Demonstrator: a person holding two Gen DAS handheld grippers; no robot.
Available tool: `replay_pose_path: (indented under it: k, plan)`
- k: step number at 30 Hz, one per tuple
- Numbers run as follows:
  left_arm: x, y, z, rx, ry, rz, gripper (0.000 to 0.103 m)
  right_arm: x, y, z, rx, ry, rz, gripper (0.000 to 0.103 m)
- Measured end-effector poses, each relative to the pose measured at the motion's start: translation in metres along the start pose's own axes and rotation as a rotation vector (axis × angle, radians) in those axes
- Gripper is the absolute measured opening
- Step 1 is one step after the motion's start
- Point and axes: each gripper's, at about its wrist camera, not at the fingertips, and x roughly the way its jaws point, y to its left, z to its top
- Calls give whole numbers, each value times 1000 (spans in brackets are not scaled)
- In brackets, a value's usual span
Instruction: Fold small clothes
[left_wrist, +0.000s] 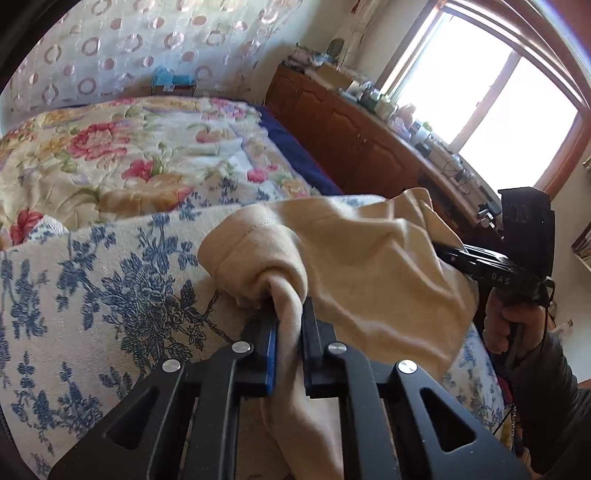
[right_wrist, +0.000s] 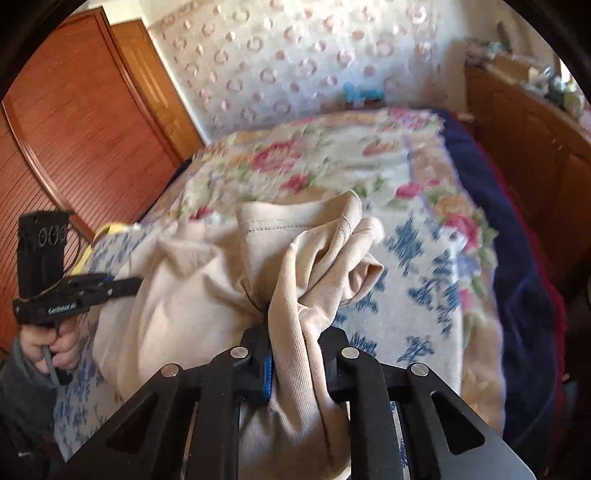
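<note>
Over the bed (left_wrist: 110, 266), left tongs (left_wrist: 290, 317) and right tongs (right_wrist: 295, 343) each clamp bunched beige garment (left_wrist: 351, 251); carry step, next likely spread flat.

The left gripper (left_wrist: 288, 314) has its jaws closed on a bunch of cloth (left_wrist: 354, 251) that fills the gap between them. The right gripper (right_wrist: 295, 332) likewise clamps gathered cloth between its jaws.
</note>
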Motion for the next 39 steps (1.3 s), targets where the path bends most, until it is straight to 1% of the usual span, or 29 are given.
replay_pose_path:
  k: [2, 5, 7, 10, 14, 18, 21, 23, 25, 27, 28, 31, 34, 36, 39]
  plan:
    - [-19, -7, 0, 11, -41, -10, 11, -14, 10, 4, -38, -66, -7, 16]
    - [-49, -17, -1, 36, -106, -19, 11, -27, 27, 12, -84, -124, -14, 15]
    - [-72, -20, -3, 45, -152, -18, 11, -32, 40, 19, -121, -146, -6, 15]
    - [-108, -14, -10, 29, -223, -17, 11, -31, 61, 33, -172, -169, 11, 15]
    - [-151, 4, -26, 7, -294, 36, 11, -18, 95, 51, -242, -182, 62, 15]
    - [-193, 35, -50, -58, -356, 100, 11, 20, 138, 70, -334, -169, 127, 15]
    - [-222, 66, -77, -125, -397, 184, 11, 56, 179, 91, -417, -148, 172, 15]
    - [-233, 84, -93, -166, -411, 228, 11, 85, 207, 104, -478, -131, 203, 15]
    - [-243, 111, -109, -231, -428, 272, 11, 118, 233, 118, -524, -103, 234, 15]
    - [-247, 127, -120, -268, -430, 303, 11, 147, 254, 132, -572, -80, 257, 15]
    - [-250, 135, -127, -288, -435, 325, 11, 167, 266, 143, -599, -70, 265, 15]
    - [-254, 153, -145, -335, -441, 368, 11, 220, 301, 163, -660, -35, 288, 15]
    - [-248, 164, -153, -373, -427, 402, 11, 266, 332, 176, -709, 2, 289, 15]
    - [-247, 172, -159, -402, -423, 406, 11, 289, 351, 180, -724, 22, 295, 15]
    - [-246, 180, -172, -430, -411, 424, 11, 319, 365, 185, -725, 51, 308, 15]
